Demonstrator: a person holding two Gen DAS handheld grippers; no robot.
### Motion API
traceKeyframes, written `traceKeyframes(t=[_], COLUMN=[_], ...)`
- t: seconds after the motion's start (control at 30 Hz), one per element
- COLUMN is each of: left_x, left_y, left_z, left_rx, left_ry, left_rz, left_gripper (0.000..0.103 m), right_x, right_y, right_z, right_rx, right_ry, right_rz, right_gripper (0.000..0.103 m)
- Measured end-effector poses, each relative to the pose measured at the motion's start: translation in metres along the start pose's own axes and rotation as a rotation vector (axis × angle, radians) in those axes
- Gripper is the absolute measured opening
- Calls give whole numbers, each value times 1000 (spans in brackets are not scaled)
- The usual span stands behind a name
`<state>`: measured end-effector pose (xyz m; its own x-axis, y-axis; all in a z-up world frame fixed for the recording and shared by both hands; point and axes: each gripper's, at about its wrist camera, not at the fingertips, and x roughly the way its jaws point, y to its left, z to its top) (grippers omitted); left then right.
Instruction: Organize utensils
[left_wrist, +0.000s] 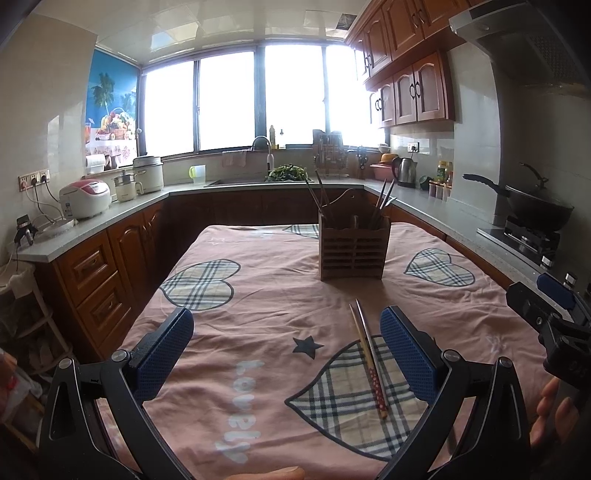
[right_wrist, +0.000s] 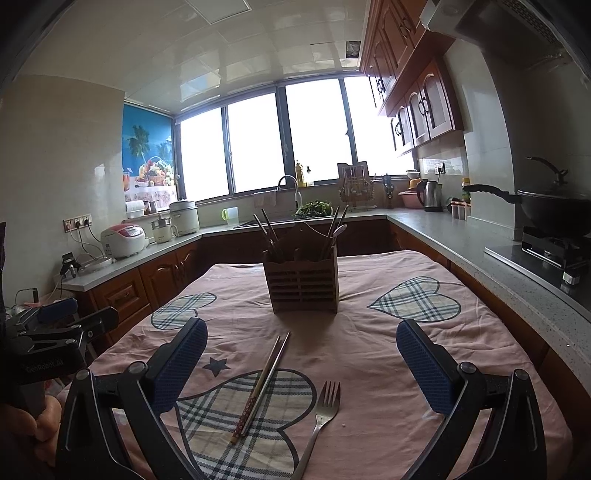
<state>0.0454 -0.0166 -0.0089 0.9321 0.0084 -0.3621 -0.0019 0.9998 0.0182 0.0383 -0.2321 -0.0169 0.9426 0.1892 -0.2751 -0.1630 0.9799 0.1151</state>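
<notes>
A wooden slatted utensil holder (left_wrist: 354, 245) (right_wrist: 301, 285) stands mid-table with chopsticks and a spoon sticking out of it. Two chopsticks (left_wrist: 369, 360) (right_wrist: 262, 384) lie side by side on a plaid heart of the pink cloth, one metal, one wooden with a red dotted end. A metal fork (right_wrist: 321, 417) lies to their right, seen only in the right wrist view. My left gripper (left_wrist: 286, 350) is open above the cloth, the chopsticks near its right finger. My right gripper (right_wrist: 301, 363) is open, with chopsticks and fork lying between its fingers below.
The table wears a pink cloth (left_wrist: 258, 295) with plaid hearts. Counters ring it: a rice cooker (left_wrist: 85, 197) on the left, a sink (left_wrist: 258, 179) at the back, a kettle (left_wrist: 404, 171), a wok (left_wrist: 535, 208) on the stove at right. A hand (left_wrist: 554, 410) holds the other gripper.
</notes>
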Motion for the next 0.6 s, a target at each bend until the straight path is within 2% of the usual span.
traceKeyframes(t=[0.6], left_x=[1], left_y=[3], left_z=[-1], left_rx=[-8], left_ry=[-5], left_rz=[10], left_gripper=[103], right_x=[3], right_y=[5], right_z=[2], right_rx=[-17], right_ry=[3], right_rz=[15], right_gripper=[103])
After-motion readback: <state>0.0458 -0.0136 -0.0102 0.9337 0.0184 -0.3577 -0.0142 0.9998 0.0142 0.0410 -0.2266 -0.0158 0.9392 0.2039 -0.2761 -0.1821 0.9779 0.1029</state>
